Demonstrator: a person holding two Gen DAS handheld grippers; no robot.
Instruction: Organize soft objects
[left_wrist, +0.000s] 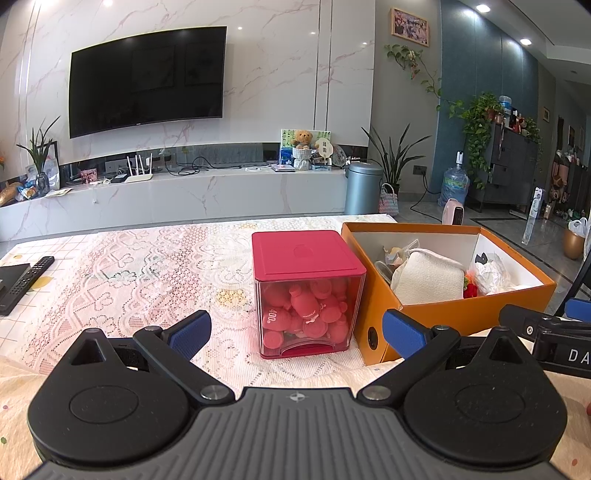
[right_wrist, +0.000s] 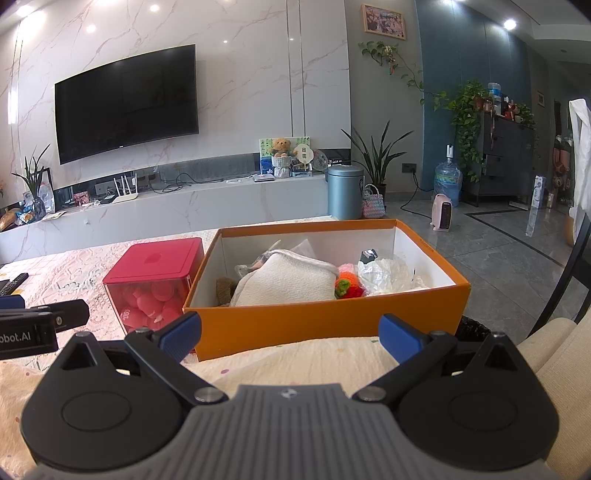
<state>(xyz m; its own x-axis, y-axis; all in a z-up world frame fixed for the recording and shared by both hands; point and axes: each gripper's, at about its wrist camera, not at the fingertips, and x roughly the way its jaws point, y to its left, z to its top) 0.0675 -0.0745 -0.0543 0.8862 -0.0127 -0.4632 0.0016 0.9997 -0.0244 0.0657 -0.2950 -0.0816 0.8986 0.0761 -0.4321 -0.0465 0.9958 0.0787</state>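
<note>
Brown plush (right_wrist: 226, 290) in orange box (right_wrist: 325, 325): right view only

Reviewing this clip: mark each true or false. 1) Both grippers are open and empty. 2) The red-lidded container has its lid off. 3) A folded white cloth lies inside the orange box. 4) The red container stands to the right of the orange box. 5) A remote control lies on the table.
1) True: the left gripper and right gripper are both open, holding nothing.
2) False: the red container has its lid on.
3) True: the white cloth lies in the orange box.
4) False: it stands to the box's left.
5) True: the remote control lies at the table's left edge.
</note>
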